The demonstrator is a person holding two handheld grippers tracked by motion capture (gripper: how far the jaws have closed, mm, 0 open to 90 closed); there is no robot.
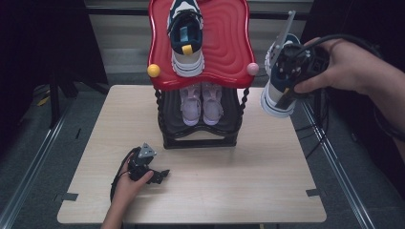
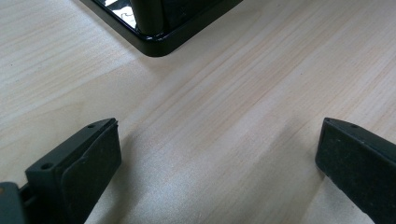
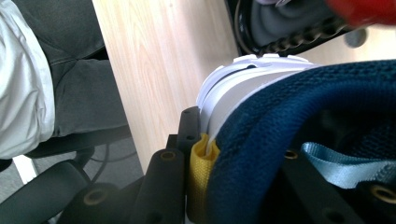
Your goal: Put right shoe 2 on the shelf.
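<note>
- The right tongs (image 1: 286, 78), at the upper right of the high view, are clamped on the heel of a navy-and-white shoe (image 1: 277, 95); the right gripper view shows one jaw pressed against the yellow heel tab (image 3: 201, 168) and the other inside the navy collar.
- That shoe hangs in the air off the right edge of the counter (image 1: 200, 191), heel up and toe pointing down toward the lower left of the frame, so its long axis runs steeply rather than flat.
- Its twin (image 1: 186, 38) already sits on the red top shelf (image 1: 229, 43) of the rack, at the top centre of the frame, heel toward the viewer and toe pointing away.
- The bare stretch of red shelf lies up and to the left of the carried shoe, just to the right of the twin; judging from this, the coming move is a swing leftward with the shoe tipped level, toe turned away to match its mate.
- A pink pair (image 1: 201, 102) fills the lower dark shelf, so that level looks taken.
- The left tongs (image 1: 160, 176), at the lower left, rest low on the counter with jaws wide apart and nothing between them; the black foot of the rack (image 2: 161, 44) lies ahead of them.
- The right hand (image 1: 344, 67) is the nearer one to the free spot.
</note>
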